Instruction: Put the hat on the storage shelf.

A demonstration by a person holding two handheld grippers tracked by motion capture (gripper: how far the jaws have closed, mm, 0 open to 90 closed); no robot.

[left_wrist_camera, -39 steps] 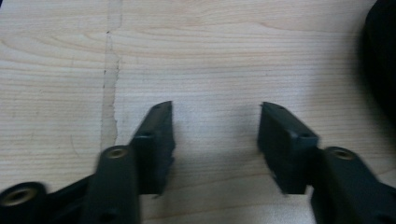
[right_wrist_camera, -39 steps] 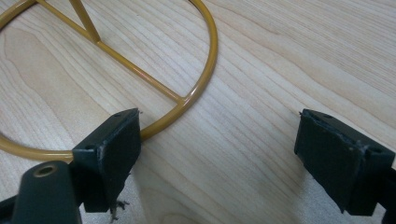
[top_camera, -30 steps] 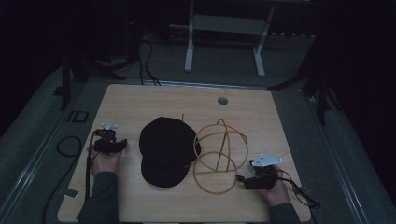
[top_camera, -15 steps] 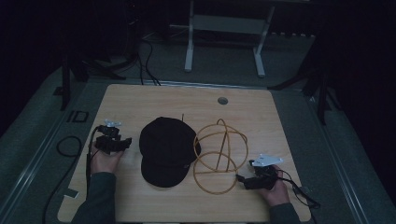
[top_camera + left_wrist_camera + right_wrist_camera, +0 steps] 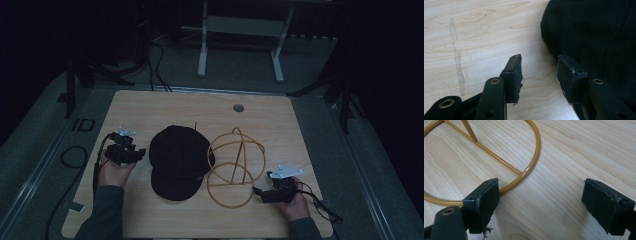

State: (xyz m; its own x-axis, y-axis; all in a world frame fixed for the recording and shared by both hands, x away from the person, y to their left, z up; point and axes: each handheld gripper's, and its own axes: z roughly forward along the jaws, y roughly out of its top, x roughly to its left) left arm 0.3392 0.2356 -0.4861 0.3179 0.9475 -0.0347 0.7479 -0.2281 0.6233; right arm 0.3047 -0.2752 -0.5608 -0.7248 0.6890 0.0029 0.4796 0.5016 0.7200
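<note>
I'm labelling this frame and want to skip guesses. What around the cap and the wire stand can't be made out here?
- Black cap: seams and any logo are lost in the dim, small high view; the left gripper view cuts it off at its edges.
- Yellow wire stand: the right gripper view's edge cuts off most of it, and the right gripper hides part of the ring.
- Small round thing on the table: too small to identify.

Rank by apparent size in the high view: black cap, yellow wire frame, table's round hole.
1-2. black cap and yellow wire frame: footprints look alike, too close to rank.
3. round hole: clearly smallest, though it lies farther from the camera.
</note>
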